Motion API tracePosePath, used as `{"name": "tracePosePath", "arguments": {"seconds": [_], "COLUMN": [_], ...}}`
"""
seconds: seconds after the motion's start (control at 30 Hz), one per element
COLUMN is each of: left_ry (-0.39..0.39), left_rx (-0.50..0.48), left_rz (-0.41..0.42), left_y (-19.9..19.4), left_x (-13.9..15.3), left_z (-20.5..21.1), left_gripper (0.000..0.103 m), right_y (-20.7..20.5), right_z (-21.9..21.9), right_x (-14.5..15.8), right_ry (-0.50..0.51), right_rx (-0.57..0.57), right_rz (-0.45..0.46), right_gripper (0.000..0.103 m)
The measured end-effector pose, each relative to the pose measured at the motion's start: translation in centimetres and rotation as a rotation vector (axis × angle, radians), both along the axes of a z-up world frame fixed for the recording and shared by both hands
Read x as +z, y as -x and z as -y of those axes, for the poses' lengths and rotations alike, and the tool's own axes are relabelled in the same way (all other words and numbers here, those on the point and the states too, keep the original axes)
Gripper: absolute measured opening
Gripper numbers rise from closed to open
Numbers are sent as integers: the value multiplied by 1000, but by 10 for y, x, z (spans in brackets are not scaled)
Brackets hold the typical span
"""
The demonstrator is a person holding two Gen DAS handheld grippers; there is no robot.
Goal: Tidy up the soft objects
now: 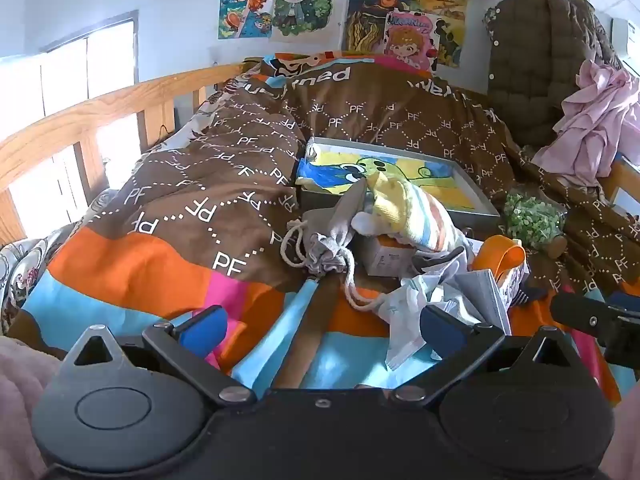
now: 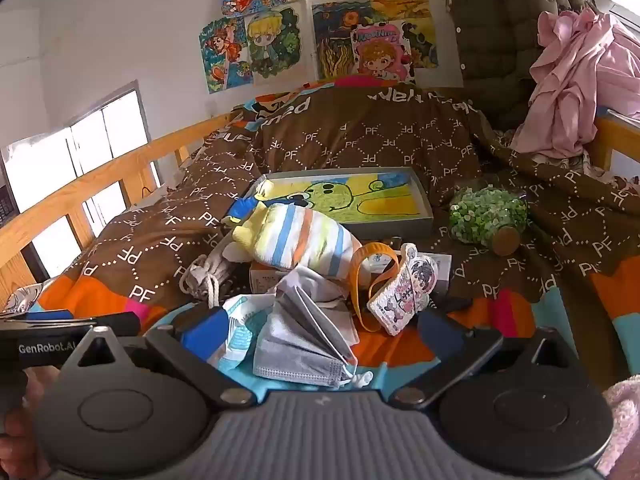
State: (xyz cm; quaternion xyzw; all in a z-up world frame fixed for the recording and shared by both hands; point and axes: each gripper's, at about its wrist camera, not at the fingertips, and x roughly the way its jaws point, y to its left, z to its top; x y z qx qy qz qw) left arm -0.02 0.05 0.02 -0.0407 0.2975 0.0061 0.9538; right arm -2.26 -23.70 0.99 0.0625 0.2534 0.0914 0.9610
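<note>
"GenRobot.AI" left gripper (image 2: 60, 326), "PF" quilt (image 2: 360, 140)

The small white cardboard box (image 1: 386, 258) lies mostly buried under the striped yellow, blue and orange knitted sock (image 1: 412, 210); its label print is too small to read. The grey drawstring pouch (image 2: 208, 272) is half hidden behind the quilt fold in the right wrist view. The pink crumpled garment (image 1: 596, 120) runs off the frame's edge.
</note>
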Motion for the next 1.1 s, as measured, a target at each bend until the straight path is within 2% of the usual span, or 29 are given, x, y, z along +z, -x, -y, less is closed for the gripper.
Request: {"name": "tracePosePath", "arguments": {"seconds": [1.1], "left_ry": [-7], "left_rx": [5], "left_rz": [-3], "left_y": [-1], "left_x": [-1], "left_z": [-1], "left_gripper": [102], "right_y": [-2], "right_z": [1], "right_x": [-2], "right_ry": [1], "right_rx": [-6], "right_rz": [-17], "right_gripper": [103]}}
